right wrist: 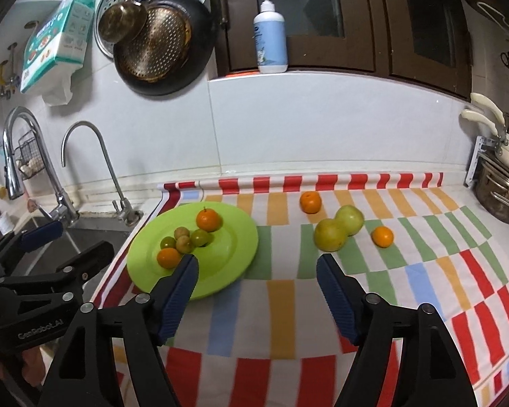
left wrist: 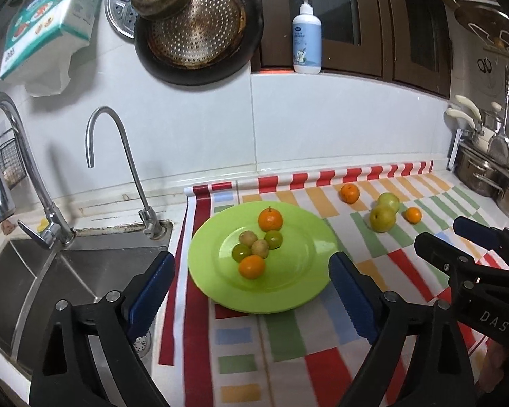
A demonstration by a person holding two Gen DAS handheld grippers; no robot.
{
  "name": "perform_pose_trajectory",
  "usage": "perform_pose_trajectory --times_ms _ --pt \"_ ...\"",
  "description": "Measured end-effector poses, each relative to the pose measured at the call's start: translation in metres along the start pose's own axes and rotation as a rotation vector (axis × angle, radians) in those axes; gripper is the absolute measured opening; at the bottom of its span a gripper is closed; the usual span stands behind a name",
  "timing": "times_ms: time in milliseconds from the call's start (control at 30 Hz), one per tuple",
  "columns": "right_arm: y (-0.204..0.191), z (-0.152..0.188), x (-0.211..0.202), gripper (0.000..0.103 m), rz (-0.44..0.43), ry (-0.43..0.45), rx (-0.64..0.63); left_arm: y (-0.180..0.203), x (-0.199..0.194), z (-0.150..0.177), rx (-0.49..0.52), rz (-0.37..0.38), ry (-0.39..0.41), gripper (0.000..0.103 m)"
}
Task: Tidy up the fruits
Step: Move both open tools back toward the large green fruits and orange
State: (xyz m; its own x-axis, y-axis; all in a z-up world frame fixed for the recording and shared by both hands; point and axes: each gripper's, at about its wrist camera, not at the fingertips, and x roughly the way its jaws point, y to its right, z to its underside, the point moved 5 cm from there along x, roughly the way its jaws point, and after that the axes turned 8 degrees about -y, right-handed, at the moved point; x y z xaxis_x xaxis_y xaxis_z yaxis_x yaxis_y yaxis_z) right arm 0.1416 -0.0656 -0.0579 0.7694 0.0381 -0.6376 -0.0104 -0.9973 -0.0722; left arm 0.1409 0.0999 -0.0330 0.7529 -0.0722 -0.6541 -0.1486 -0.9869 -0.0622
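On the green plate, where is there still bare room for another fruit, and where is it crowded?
The green plate is bare across its right half and near edge, between the fruit cluster and the rim. The cluster of six crowds the centre-left. On the striped cloth, the patch between the plate and the two green apples is also free.

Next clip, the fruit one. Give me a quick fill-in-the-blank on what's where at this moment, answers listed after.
1. The green plate holds ____ pieces of fruit.
2. Out on the striped cloth, ____ fruits lie loose, off the plate.
3. The two large green fruits on the cloth are ____ each other.
4. The jaws of the left gripper and the right gripper both stand ____ and hold nothing.

Missing words: six; four; touching; open
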Motion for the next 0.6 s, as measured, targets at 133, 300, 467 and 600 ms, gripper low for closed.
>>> perform_pose_trajectory --times_ms 133,300,467,600 --pt "0.018 0.0 -0.009 0.073 -0.001 0.011 -0.018 0.017 -0.009 -0.003 -0.012 -0.004 0.025 0.095" --pt "0.039 -0.003 -0.019 0.073 -0.002 0.031 -0.019 0.039 -0.017 -0.006 -0.026 -0.006 0.048 0.096" --pt "0.061 -0.005 -0.027 0.073 0.001 0.046 -0.019 0.061 -0.021 -0.011 -0.026 -0.008 0.065 0.097" --pt "0.079 -0.007 -0.031 0.073 0.001 0.053 -0.019 0.08 -0.022 -0.015 -0.016 -0.008 0.076 0.098"
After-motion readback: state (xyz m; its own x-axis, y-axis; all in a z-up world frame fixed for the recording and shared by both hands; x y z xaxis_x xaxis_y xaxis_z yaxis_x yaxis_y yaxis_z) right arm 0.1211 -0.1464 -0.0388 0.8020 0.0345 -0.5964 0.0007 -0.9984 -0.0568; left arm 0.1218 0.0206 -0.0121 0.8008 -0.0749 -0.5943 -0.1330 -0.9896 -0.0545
